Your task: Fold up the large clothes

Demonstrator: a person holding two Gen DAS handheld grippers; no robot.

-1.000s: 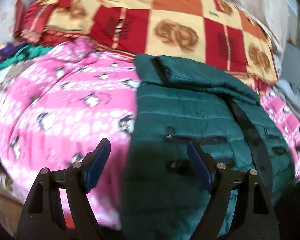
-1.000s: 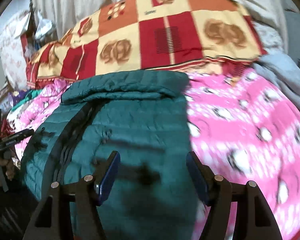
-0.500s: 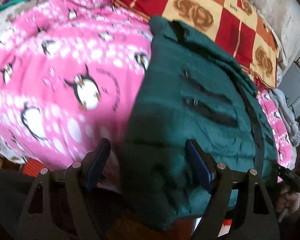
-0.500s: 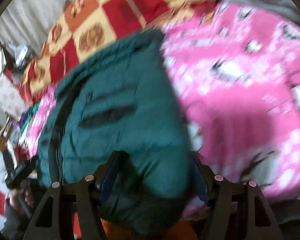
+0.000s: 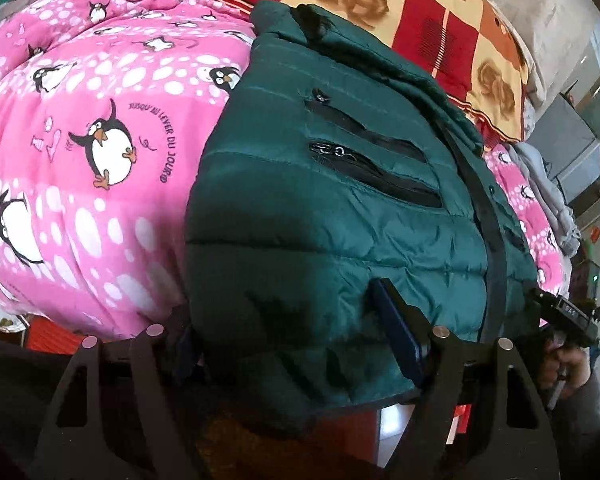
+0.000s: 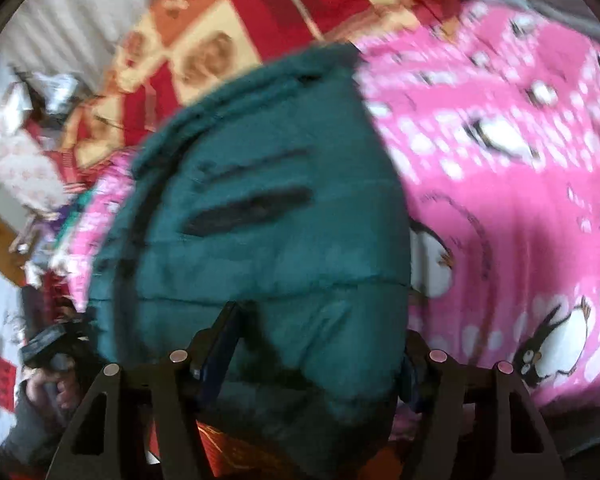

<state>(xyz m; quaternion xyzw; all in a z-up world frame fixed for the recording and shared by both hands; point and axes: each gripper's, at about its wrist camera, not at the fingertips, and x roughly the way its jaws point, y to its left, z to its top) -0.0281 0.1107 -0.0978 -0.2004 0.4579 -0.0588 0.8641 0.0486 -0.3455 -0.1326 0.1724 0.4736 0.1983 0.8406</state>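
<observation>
The green puffer jacket (image 5: 340, 208) is lying on a bed covered by a pink penguin blanket (image 5: 100, 140), its hem hanging over the near edge of the bed and its collar reaching toward the red and yellow checked quilt (image 5: 452, 28) at the far side. Its long axis is running from near edge to far side, collar away; the dark zip placket is being shown along that same line, with two slanted pocket zips on the panel beside it.

The left gripper (image 5: 296, 336) is being held at the hem's left corner. Its jaws have just been closing, with the padded hem bulging between them; the right-hand finger (image 5: 396, 328) is lying against the fabric, the other is hidden under the bulge, so a firm clamp cannot be confirmed. The right gripper (image 6: 316, 360) is being held at the hem's opposite corner, its jaws standing apart with the jacket filling the gap; the view is blurred, and whether the pads are pressing cannot be told.

The jacket is being judged light, soft and springy, with a slick shell likely to slide on the pads. A deep bite on the stitched hem corners is being judged the safest hold, since the seam is giving more purchase than the quilted filling. Air in the padding is expected to make folds spring back open.
</observation>
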